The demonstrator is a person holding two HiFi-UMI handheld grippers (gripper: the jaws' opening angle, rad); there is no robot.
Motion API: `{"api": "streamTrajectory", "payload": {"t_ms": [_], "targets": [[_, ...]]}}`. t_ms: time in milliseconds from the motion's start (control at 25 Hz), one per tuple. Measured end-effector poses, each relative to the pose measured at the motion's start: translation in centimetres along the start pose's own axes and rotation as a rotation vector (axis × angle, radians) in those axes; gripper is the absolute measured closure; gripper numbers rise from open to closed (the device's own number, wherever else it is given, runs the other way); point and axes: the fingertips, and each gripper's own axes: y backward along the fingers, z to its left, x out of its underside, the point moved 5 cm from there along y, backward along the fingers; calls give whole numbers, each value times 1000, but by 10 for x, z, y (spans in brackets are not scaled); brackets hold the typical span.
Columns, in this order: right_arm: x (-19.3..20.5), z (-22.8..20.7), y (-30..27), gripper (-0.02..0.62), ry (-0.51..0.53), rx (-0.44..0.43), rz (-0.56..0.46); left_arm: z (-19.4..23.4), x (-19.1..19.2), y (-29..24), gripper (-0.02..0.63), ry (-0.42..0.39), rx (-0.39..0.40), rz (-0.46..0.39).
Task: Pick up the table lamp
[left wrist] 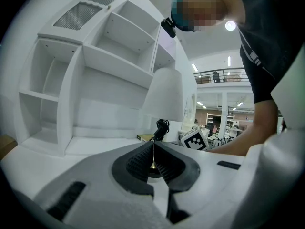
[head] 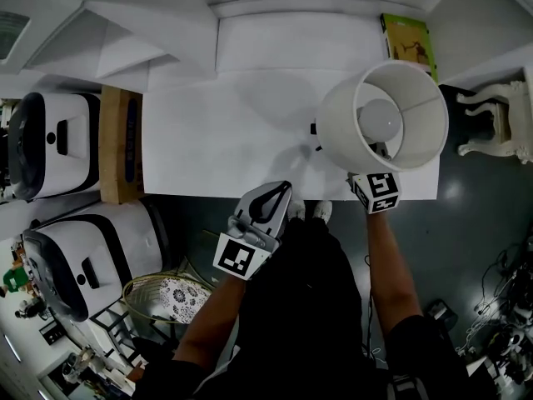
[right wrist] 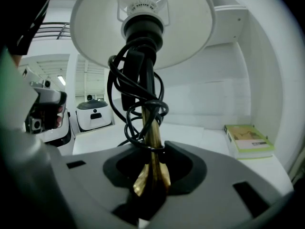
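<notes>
- The table lamp [head: 381, 117] is at the upper right of the head view. Its shade mouth faces the camera with the bulb showing, above the near right edge of the white counter [head: 225, 132].
- The right tongs [right wrist: 151, 178] are clamped on its brass stem [right wrist: 152, 132], with the black cord [right wrist: 125, 94] looped round the stem just above the grip.
- The left tongs [left wrist: 153, 162] are pinched together on nothing, low at the centre of the head view.
- The grasp is made and the lamp looks lifted, I'd say. No view shows the base plainly, so at most the carry is left.
- Only the right gripper view shows the grip, which the shade hides from the head view. The left gripper view shows the lamp side-on against the white shelves [left wrist: 95, 75].
</notes>
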Motion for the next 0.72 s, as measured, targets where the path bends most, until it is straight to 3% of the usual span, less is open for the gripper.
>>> {"api": "streamTrajectory", "payload": {"t_ms": [320, 720], "targets": [[-45, 15, 22, 468, 0, -25, -26, 3, -20, 11, 586, -55, -2, -39], [-89, 21, 45, 468, 18, -30, -35, -3, -40, 19, 586, -51, 1, -47]]}}
